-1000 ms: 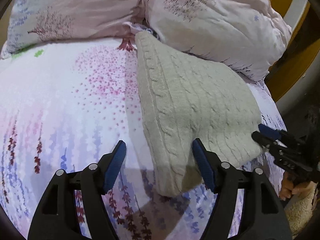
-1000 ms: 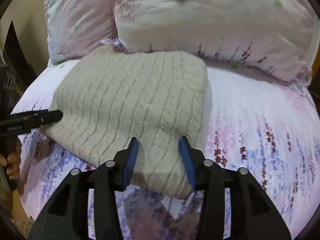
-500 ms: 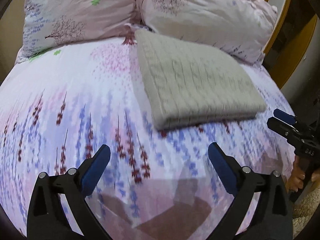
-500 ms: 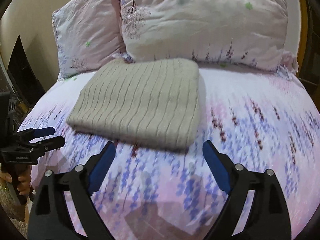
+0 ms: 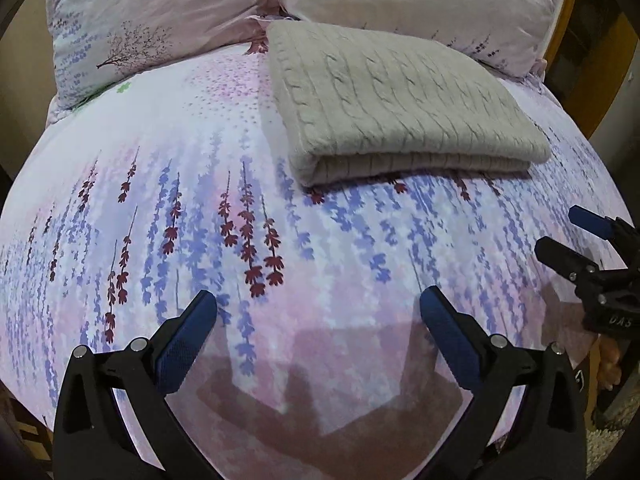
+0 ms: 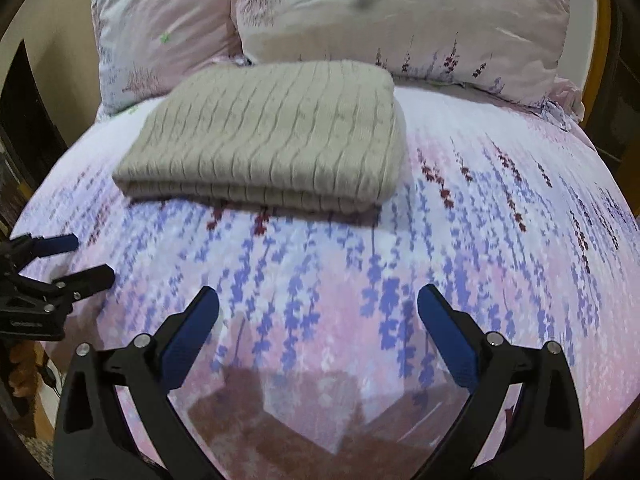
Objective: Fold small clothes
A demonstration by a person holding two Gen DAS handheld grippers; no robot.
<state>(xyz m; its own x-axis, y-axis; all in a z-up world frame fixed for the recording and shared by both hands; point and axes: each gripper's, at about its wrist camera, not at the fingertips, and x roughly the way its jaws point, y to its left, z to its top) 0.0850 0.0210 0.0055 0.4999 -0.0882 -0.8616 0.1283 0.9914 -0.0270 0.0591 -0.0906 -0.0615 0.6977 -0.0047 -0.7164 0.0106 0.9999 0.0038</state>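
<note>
We hold the left gripper (image 5: 318, 316) wide apart and empty, the right gripper (image 6: 318, 312) opening, empty; the sweater (image 5: 396, 100) seems fully folded, so next needs another garment.

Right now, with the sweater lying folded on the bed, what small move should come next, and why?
Probably just back both grippers off a little further and stop. The sweater lies as a neat folded rectangle near the pillows, nothing is between the left gripper fingers, and the right gripper, whose fingers are opening, is also empty. No loose edge shows that needs another fold.
</note>
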